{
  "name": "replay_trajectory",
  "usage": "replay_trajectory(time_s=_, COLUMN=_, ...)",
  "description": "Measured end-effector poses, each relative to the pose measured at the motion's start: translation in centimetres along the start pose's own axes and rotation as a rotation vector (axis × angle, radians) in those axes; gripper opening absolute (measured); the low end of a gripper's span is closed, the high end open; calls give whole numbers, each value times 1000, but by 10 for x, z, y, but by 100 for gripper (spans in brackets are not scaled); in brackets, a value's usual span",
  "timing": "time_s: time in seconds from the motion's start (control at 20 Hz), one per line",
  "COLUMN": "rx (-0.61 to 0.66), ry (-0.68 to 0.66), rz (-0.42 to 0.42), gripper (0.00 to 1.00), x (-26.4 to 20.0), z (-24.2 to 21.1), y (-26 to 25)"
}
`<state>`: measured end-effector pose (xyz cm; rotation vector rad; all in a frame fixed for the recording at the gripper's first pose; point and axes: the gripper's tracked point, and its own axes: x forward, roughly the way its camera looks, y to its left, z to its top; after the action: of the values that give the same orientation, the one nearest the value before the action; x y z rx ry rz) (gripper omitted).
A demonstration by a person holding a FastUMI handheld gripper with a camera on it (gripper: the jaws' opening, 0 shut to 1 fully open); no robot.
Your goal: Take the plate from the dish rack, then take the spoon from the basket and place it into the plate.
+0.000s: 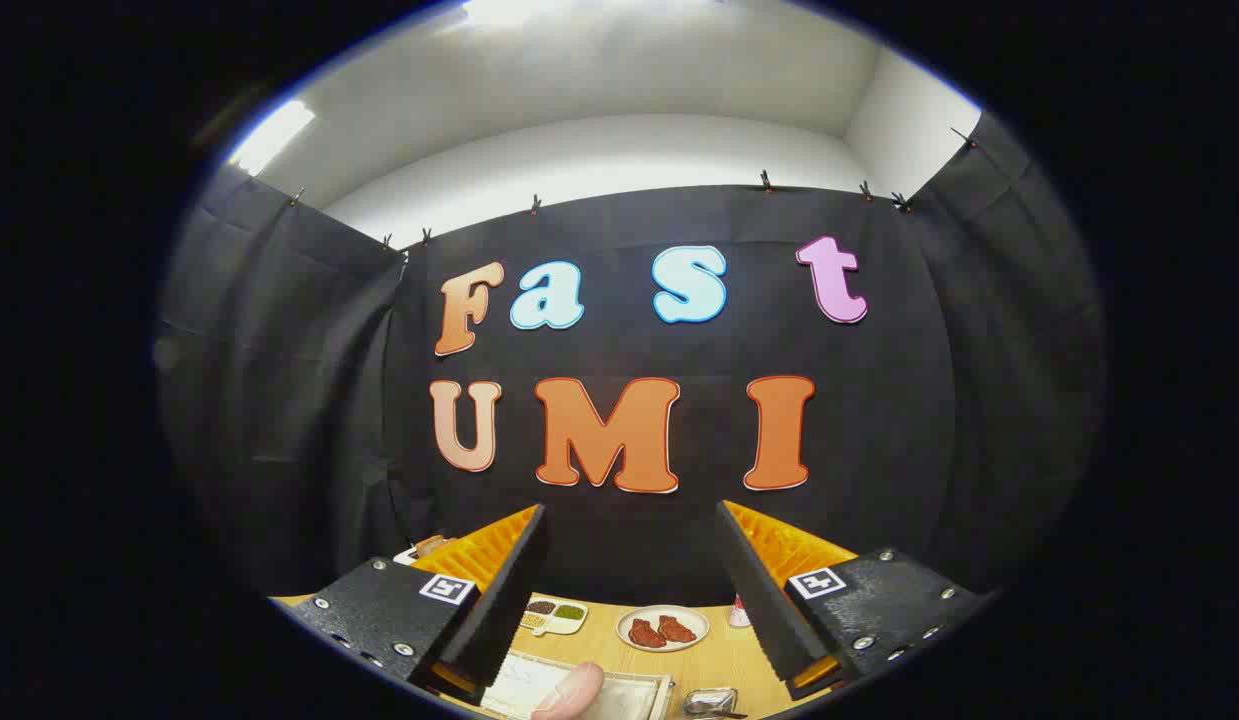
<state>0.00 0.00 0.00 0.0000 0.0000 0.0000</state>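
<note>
so the claw [634,585] sits with its fingers spread wide apart, nothing between them, raised above the tabletop [739,655]. beyond the fingers, near the booth wall, a divided dish [554,615] lies left of a plate of food [663,629], just apart. nearer in, a flat tray [539,690] lies left of a small shiny thing [709,701], with a fingertip [571,693] over the tray.

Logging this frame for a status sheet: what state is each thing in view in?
claw: open, fingers wide apart, nothing between them
round plate: upright on the table, holds two reddish-brown pieces
divided dish: on the table, compartments filled
table: several things on it
</note>
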Motion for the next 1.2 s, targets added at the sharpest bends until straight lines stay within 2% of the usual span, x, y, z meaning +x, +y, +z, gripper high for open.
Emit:
replay_trajectory(time_s=0.65, rx=-9, ry=-9, rz=10, gripper=98, x=-3, z=10, y=5)
replay_trajectory(time_s=0.9, rx=-15, ry=69, rz=20, gripper=98, x=2, z=-16, y=8)
replay_trajectory(time_s=1.2, rx=-20, ry=276, rz=26, gripper=99, x=12, z=-85, y=13)
